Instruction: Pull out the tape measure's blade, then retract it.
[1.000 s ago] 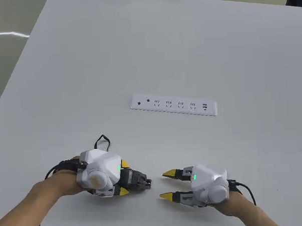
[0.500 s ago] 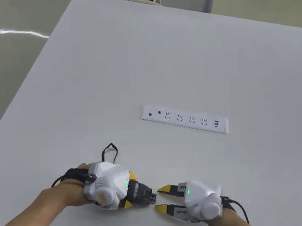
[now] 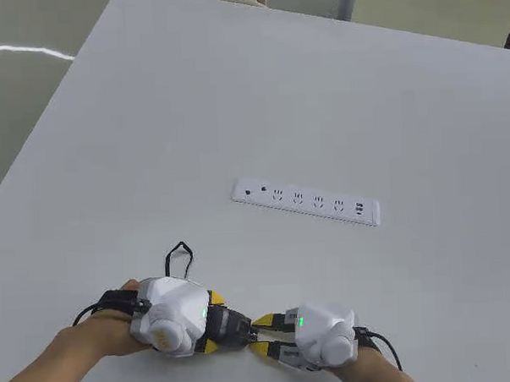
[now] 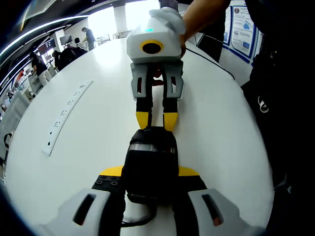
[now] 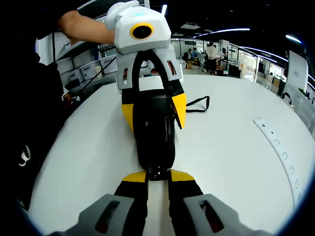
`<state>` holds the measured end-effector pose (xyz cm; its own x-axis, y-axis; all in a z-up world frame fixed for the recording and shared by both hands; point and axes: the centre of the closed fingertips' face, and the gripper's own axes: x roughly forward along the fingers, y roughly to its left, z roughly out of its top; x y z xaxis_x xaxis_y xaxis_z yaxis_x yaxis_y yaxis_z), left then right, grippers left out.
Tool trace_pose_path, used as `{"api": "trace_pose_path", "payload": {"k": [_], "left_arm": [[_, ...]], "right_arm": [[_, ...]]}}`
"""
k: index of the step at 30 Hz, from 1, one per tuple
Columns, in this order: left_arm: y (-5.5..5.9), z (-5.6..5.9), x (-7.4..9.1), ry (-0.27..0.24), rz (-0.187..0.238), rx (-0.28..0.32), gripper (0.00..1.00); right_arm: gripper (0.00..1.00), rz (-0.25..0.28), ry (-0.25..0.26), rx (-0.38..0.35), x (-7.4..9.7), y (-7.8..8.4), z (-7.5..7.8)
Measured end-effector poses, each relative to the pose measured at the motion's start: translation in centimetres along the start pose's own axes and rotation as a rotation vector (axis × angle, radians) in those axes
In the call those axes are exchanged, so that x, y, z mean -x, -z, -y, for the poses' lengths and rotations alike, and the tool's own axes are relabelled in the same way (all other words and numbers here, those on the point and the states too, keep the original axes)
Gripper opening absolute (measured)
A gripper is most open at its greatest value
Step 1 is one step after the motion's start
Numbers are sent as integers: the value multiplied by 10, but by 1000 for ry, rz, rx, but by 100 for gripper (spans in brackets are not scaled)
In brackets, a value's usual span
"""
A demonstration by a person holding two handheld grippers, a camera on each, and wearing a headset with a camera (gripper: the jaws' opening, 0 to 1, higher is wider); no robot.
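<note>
Here, near the table (image 3: 234, 90) edge, left hand-held gripper (image 3: 213, 323) clamps tape measure (image 3: 234, 327); right hand-held gripper (image 3: 263, 334) stands parted.

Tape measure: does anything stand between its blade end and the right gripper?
Nothing visible does. The right gripper's tips flank the blade end of the tape measure, which the left gripper holds. The power strip lies apart, off this line.

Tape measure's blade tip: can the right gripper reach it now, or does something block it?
Probably yes. The left gripper holds the tape measure with its blade tip facing the right gripper, whose jaws flank it; nothing lies between.
</note>
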<state>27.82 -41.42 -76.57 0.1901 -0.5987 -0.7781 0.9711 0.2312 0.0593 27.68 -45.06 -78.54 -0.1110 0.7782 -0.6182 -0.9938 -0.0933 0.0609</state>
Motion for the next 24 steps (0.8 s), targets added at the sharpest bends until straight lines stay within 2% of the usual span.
{"api": "trace_pose_path", "payload": {"k": [7,24], "left_arm": [[1,-1,0,-2,-4,-3,33],[5,-1,2,-17,7,12,32]], "right_arm": [[12,-36,-6,13,0,0,-1],[11,-60,-37,34,4,-3,-4]]}}
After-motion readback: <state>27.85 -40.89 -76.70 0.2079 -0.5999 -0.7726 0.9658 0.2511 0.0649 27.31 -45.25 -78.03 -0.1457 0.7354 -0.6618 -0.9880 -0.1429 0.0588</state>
